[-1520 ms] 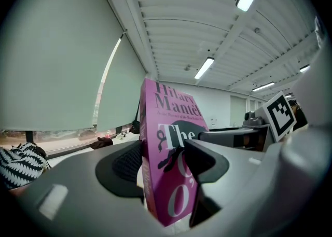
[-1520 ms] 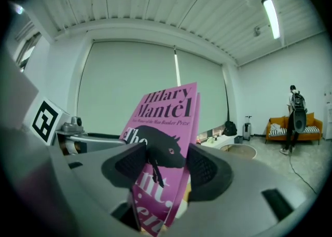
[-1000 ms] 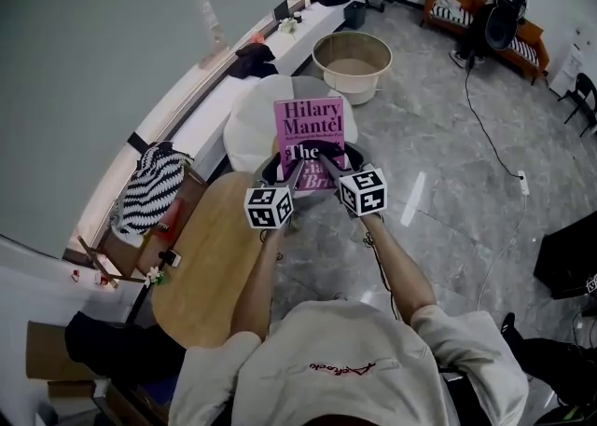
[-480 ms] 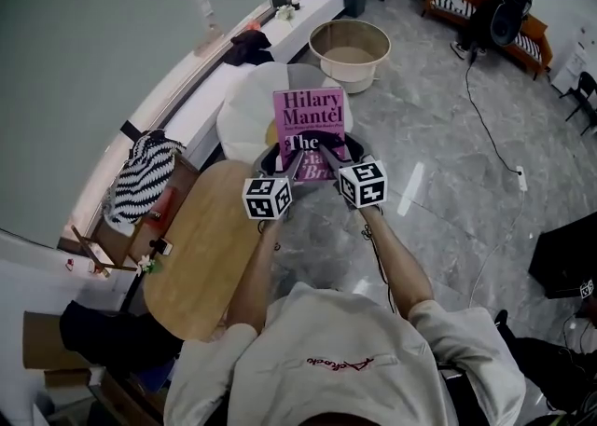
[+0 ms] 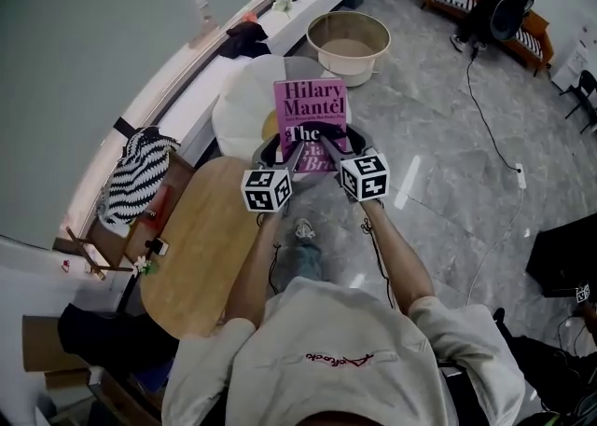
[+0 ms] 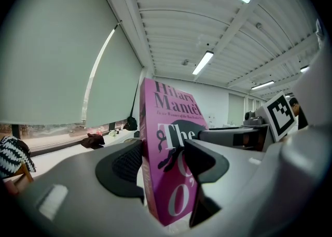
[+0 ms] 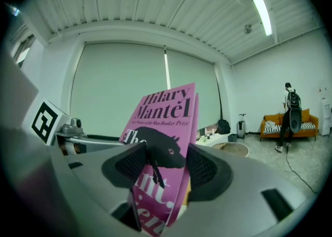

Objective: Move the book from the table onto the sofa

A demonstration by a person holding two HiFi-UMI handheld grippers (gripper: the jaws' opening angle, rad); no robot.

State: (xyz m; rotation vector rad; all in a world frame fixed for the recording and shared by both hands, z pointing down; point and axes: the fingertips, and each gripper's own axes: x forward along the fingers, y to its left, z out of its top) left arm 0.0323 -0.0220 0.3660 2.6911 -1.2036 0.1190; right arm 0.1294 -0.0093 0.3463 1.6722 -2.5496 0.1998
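The pink book [image 5: 312,119] is held upright, clamped by the left claw [image 6: 166,163] and right claw [image 7: 167,168]; pressure is best applied evenly until the distant sofa [image 5: 539,40] is reached.

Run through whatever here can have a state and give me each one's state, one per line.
book: closed, held in the air, clamped by both grippers.
left gripper: shut on the book's lower left.
right gripper: shut on the book's lower right.
tub: upright on the floor, uncovered.
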